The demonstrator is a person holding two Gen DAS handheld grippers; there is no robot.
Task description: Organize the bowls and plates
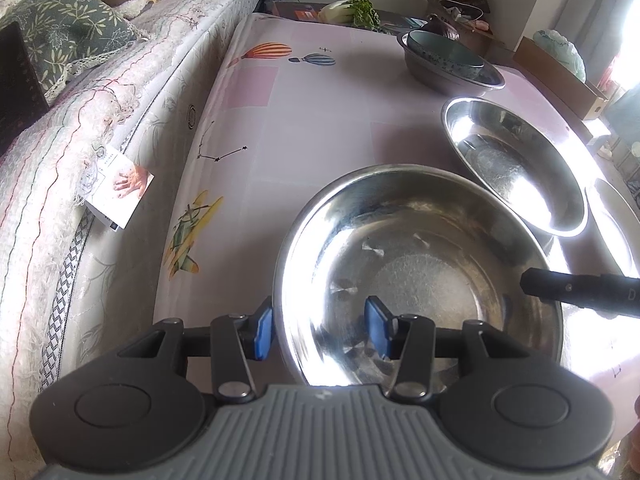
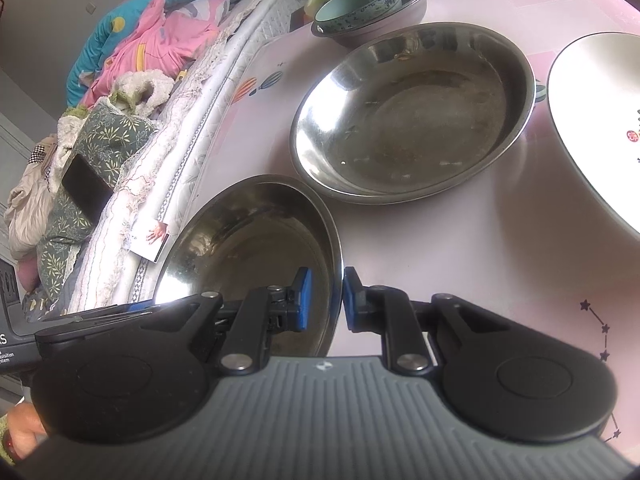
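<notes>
A large steel bowl (image 1: 420, 264) (image 2: 248, 248) sits nearest on the pink-clothed table (image 1: 304, 120). My left gripper (image 1: 320, 328) is open and straddles the bowl's left rim, one blue pad outside and one inside, neither pressing. My right gripper (image 2: 326, 296) is shut on the same bowl's right rim; its black finger (image 1: 560, 288) shows at that rim in the left wrist view. A second steel bowl (image 1: 516, 164) (image 2: 412, 116) stands just beyond. A white plate (image 2: 600, 128) (image 1: 616, 224) lies to the right. Farther back, a blue-green ceramic bowl (image 1: 444, 54) (image 2: 356, 0) rests inside a steel basin (image 1: 452, 80) (image 2: 384, 20).
A bed with a quilted cover (image 1: 100, 140) (image 2: 168, 152) runs along the table's left edge, with pillows and clothes on it. Leafy vegetables (image 1: 356, 10) and clutter lie at the table's far end. A cardboard box (image 1: 560, 76) stands at the far right.
</notes>
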